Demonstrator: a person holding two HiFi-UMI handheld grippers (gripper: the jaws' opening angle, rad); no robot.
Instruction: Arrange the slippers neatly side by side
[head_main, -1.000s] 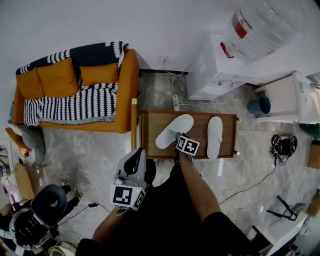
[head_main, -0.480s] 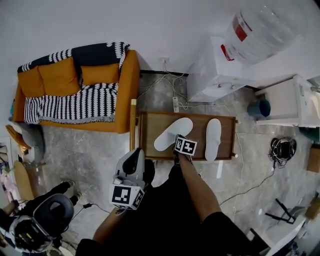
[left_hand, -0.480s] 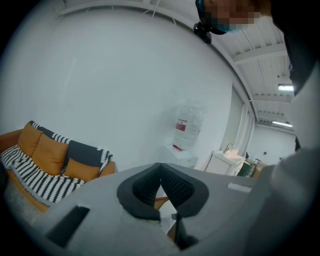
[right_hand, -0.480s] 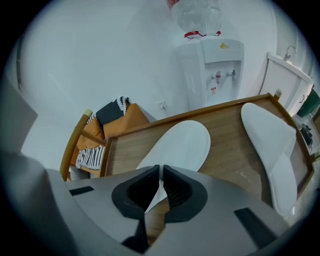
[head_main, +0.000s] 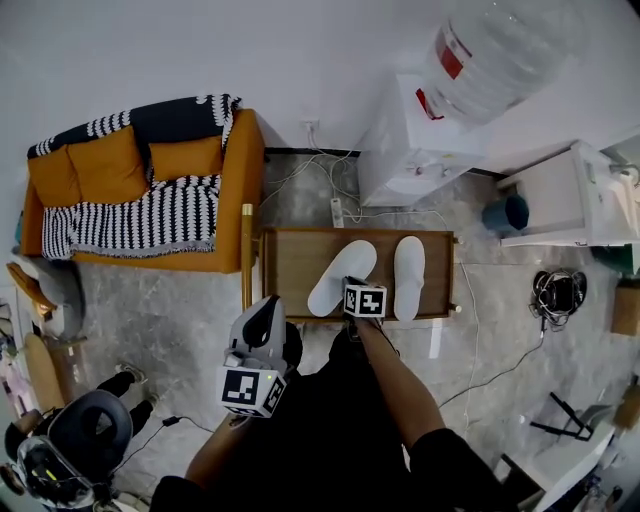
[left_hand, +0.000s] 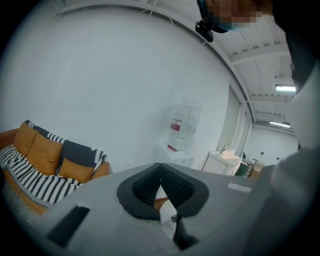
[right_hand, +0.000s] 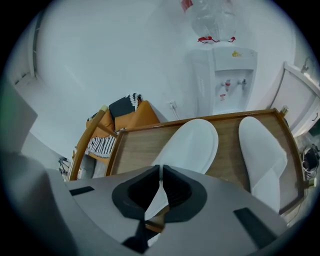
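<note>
Biggest stuff first: the orange sofa (head_main: 140, 190) sits past the table's left end and the water dispenser (head_main: 420, 140) past its far edge, so neither is in my way. The low wooden table (head_main: 290, 262) carries both white slippers.

The straight slipper (head_main: 408, 275) lies along the right edge, toe toward the far edge. The angled slipper (head_main: 343, 275) is in the middle. Its toe leans right toward its mate and its heel is swung left at the near edge, so the pair makes a V instead of two parallel lines.

My right gripper (right_hand: 160, 175) comes in over the near edge. Its jaws have just been closing and now pinch the thin heel rim of the angled slipper. My left gripper (left_hand: 160, 172) hangs back off the table, fingers pressed together with nothing in them.

What worries me:
- That bite looks pretty shallow, and soft fabric could slide out as soon as I swing the heel right.
- The slipper looks floppy, so it may fold or twist instead of pivoting, leaving the toe where it is.
- The toes are already close, so a sloppy swing could shove the straight slipper crooked.
- The heel is right at the near edge, so any pull toward me could drag it off the table.
</note>
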